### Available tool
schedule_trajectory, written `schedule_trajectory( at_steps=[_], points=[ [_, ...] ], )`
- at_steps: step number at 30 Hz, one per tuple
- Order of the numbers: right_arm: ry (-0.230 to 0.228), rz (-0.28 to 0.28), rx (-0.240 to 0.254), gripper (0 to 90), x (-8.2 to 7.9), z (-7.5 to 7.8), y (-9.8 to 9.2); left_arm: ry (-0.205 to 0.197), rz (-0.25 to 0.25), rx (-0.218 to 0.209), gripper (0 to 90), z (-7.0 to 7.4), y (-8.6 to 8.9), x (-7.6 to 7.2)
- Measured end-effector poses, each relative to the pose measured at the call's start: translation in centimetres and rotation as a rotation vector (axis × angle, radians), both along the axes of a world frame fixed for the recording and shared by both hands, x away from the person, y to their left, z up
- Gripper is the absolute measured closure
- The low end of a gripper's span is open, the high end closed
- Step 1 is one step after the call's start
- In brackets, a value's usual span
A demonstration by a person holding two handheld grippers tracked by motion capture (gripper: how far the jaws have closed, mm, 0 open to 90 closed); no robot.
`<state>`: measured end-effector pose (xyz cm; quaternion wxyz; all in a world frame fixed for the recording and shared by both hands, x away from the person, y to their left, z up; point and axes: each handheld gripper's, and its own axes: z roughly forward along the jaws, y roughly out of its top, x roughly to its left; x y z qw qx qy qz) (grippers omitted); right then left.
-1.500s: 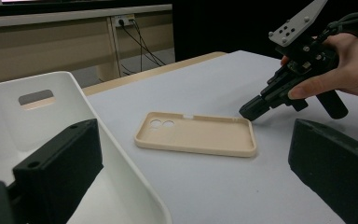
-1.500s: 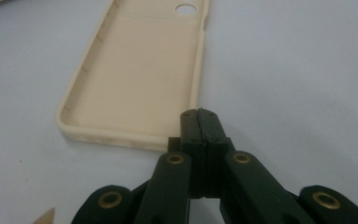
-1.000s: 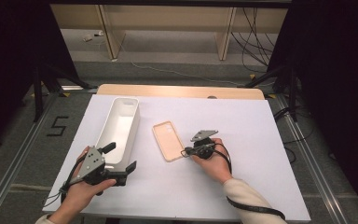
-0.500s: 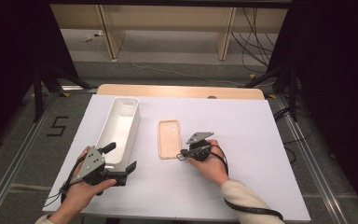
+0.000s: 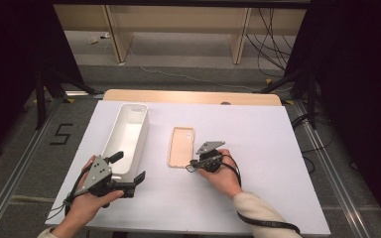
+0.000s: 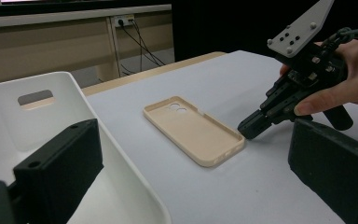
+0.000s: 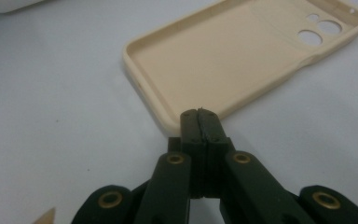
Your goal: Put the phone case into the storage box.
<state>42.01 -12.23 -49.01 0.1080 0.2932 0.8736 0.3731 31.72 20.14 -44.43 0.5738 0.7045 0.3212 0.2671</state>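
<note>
A beige phone case (image 5: 181, 146) (image 6: 193, 128) (image 7: 242, 56) lies open side up in the middle of the white table, its camera holes at the far end. My right gripper (image 5: 192, 163) (image 6: 247, 130) (image 7: 199, 112) is shut, with nothing between its jaws. Its tips touch the case's near right edge at the corner. My left gripper (image 5: 127, 167) (image 6: 196, 186) is open and hangs over the near end of a white bin (image 5: 144, 129) (image 6: 88, 121). One of its jaws is above the bin's inside, the other beyond the bin's right wall.
The long, empty white bin stands left of the case, lengthwise away from me. A wooden strip (image 5: 188, 96) borders the table's far edge. Bare white tabletop (image 5: 268, 148) stretches right of the case and in front of both hands.
The case has turned from a slant to lie parallel with the bin. My right gripper's tips slid a little toward the near left along its edge. The left gripper stayed put.
</note>
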Motion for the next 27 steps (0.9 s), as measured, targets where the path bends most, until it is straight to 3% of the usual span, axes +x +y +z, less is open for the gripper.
schedule_trajectory(
  at_steps=[10, 11, 15, 19, 20, 21, 27],
  points=[
    [-0.029, -0.009, 0.02, 90.0, 0.1, 0.3, -0.3, -0.005, -0.004, -0.002, 2.6, 0.0, 0.0, 0.1],
    [-0.052, -0.011, 0.027, 89.1, 0.2, 0.3, -0.4, -0.006, -0.005, -0.001, 2.6, 0.0, 0.0, 0.1],
    [-0.042, -0.025, 0.039, 85.4, 0.2, 0.9, -0.9, -0.001, -0.001, 0.003, 2.6, 0.0, 0.0, 0.0],
    [-0.075, -0.039, 0.094, 69.9, 0.2, 1.5, -1.7, -0.004, -0.004, -0.002, 2.6, 0.0, 0.0, 0.1],
    [-0.075, -0.039, 0.094, 69.9, 0.2, 1.5, -1.7, -0.004, -0.004, -0.002, 2.6, 0.0, 0.0, 0.1],
    [-0.076, -0.042, 0.118, 60.0, 0.1, 1.8, -2.0, -0.005, -0.005, 0.001, 2.6, 0.0, 0.0, 0.1],
    [-0.117, -0.044, 0.203, 35.1, -0.4, 2.5, -3.0, 0.0, 0.0, 0.01, 2.5, 0.0, -0.1, 0.1]
  ],
)
